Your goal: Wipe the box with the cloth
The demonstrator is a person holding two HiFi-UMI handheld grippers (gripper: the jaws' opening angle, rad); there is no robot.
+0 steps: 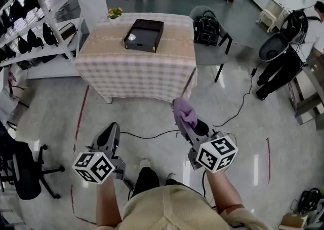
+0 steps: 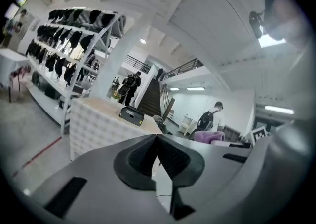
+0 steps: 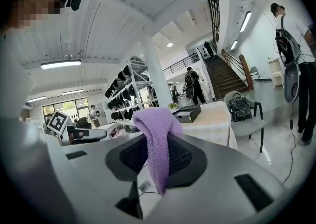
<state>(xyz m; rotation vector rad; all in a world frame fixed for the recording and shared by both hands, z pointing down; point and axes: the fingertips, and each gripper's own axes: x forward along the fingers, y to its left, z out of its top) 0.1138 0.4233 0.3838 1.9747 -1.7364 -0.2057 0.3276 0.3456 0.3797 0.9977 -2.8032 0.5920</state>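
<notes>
Well, we stand well short of the table (image 1: 152, 72), our right gripper (image 1: 186, 128) pinching the cloth (image 3: 157, 134), left gripper (image 2: 157, 155) closed empty; next we must approach the box (image 1: 144, 34).

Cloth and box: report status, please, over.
Left gripper shut, empty. Right gripper shut on cloth. Box on table ahead, untouched, not yet in reach. Cable on floor in between.

Your left claw (image 1: 108, 135) is held out low in front of you, tipped slightly downward, jaws pressed together with nothing between them. Your right claw (image 1: 186, 128), beside it, tips down likewise, its jaws clamped on a purple cloth (image 1: 184, 112).
</notes>
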